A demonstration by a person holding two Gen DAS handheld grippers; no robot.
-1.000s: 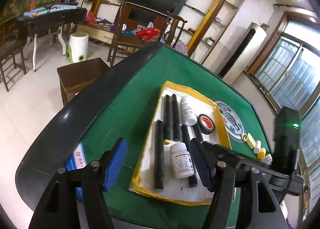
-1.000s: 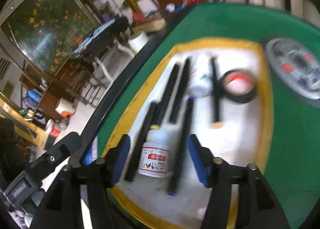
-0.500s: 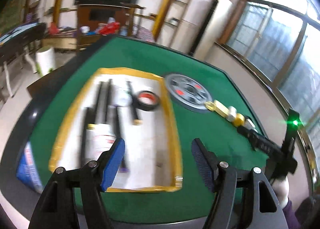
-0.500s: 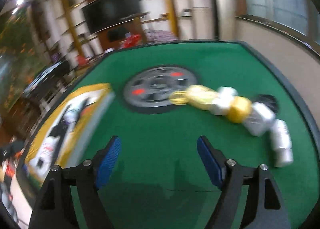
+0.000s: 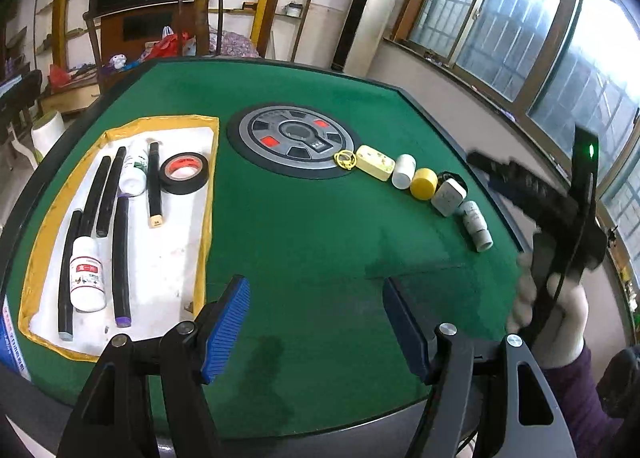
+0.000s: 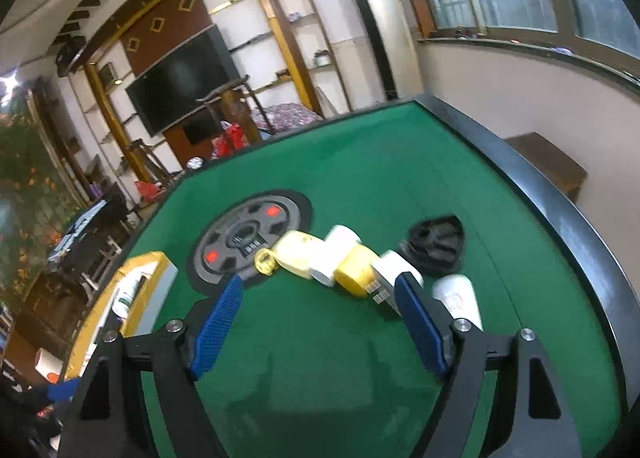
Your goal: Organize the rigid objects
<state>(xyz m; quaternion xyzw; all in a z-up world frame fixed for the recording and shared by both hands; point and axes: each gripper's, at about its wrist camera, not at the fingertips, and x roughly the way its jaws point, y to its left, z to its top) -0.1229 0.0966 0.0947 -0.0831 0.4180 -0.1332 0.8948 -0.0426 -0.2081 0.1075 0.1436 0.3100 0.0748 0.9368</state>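
Right wrist: yellow cap [image 6: 357, 269] beyond right tool [image 6: 318, 320].

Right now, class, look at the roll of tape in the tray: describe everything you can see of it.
The tape is a black roll with a red and white label ringing its inner core. It lies flat on the white floor of the yellow-edged tray, in the far right part. On its left lies a black pen, close beside it; whether they touch I cannot tell. It looks like glossy plastic tape. No tool is near it.
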